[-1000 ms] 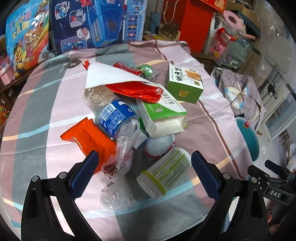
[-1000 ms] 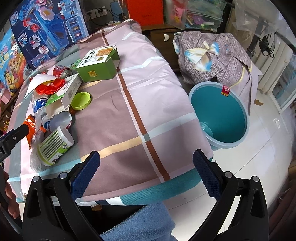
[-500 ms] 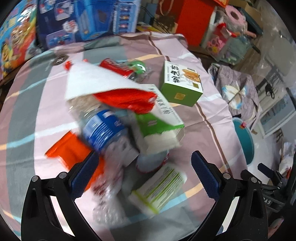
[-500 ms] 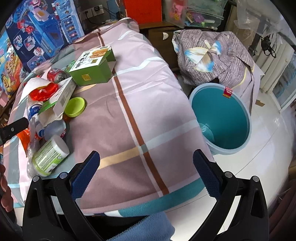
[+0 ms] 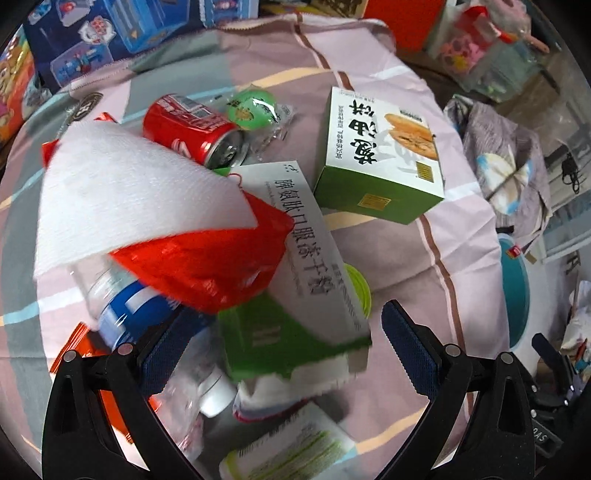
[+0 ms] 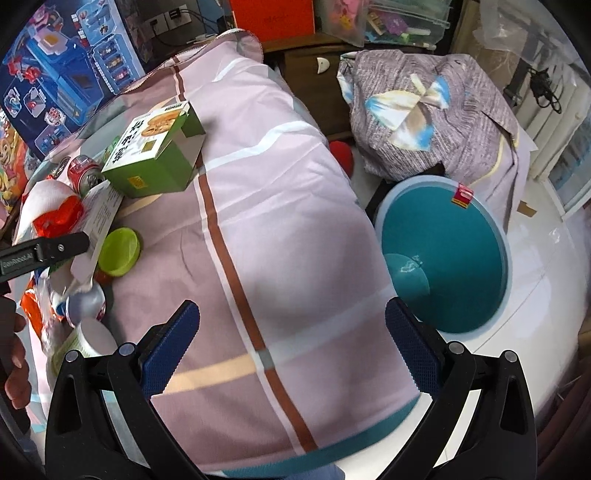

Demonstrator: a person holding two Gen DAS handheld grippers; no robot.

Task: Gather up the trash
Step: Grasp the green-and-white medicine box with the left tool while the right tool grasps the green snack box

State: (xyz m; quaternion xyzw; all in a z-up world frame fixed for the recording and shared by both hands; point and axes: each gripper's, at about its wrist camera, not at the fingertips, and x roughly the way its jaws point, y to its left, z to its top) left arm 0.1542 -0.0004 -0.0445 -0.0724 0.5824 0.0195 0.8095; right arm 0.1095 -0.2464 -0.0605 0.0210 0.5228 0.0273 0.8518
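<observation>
A pile of trash lies on the cloth-covered table point(image 5: 406, 258): a long green-and-white box point(image 5: 295, 280), a red wrapper point(image 5: 207, 262) under a white paper sheet point(image 5: 122, 199), a red soda can point(image 5: 188, 133), a water bottle point(image 5: 122, 314), a green biscuit box point(image 5: 380, 155), a green lid point(image 6: 120, 251) and a white jar point(image 5: 295, 450). My left gripper point(image 5: 286, 350) is open, its jaws on either side of the long box's near end. My right gripper point(image 6: 291, 347) is open and empty over the table's near edge. A teal trash bin point(image 6: 447, 254) stands on the floor right of the table.
Blue toy boxes point(image 5: 92, 33) stand behind the table. A grey cloth-covered heap point(image 6: 424, 110) sits behind the bin. An orange wrapper point(image 5: 85, 350) lies at the pile's near left. The left gripper also shows in the right wrist view point(image 6: 44, 251).
My left gripper has moved forward into the pile, from near the white jar to the long green-and-white box. My right gripper has shifted slightly towards the table.
</observation>
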